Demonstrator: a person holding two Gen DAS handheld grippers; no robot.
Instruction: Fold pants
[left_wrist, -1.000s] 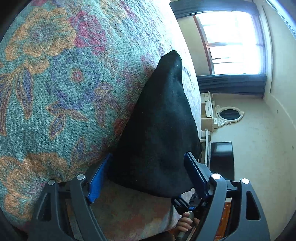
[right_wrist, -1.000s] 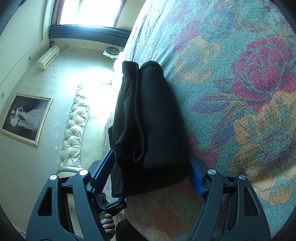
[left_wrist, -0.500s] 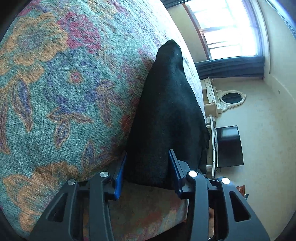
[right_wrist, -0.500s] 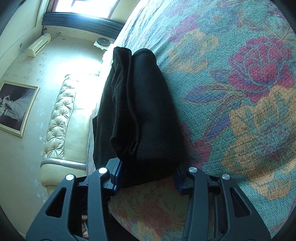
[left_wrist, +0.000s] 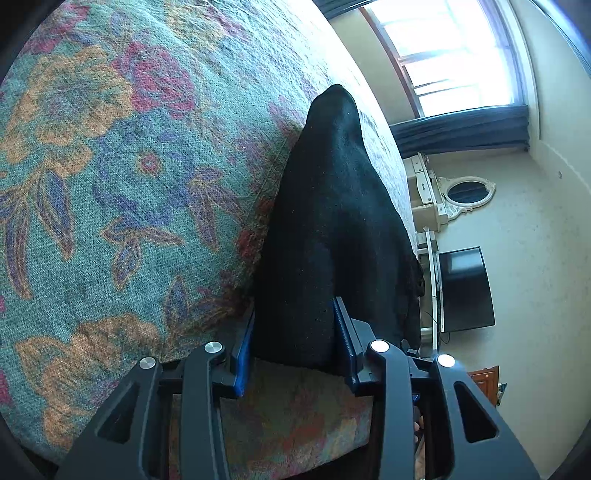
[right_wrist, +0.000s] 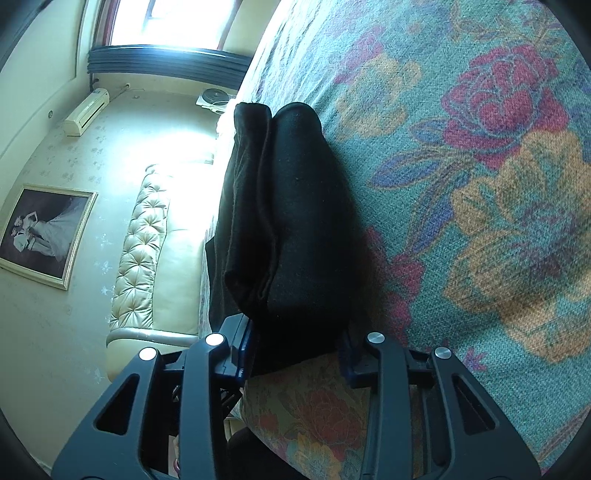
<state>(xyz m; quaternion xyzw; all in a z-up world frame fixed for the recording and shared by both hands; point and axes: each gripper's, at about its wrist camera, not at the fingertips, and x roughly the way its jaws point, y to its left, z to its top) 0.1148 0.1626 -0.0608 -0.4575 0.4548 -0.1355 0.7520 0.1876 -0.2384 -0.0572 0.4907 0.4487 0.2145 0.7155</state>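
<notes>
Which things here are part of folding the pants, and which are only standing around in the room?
Part of the job:
- black pants, lying on the floral bedspread
- left hand-held gripper, closed on the pants' near end
- right hand-held gripper, closed on the same near end

Only standing around:
- television
- oval mirror
- framed picture
- tufted headboard

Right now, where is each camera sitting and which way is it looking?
Left wrist: sits on the left claw, looking along the black pants on the flowery bedspread toward a window; its blue pads squeeze the cloth.
Right wrist: sits on the right claw, looking along the pants toward a padded headboard; it pinches them too.
Both share the pants and bedspread, and both claws have just been closing.
</notes>
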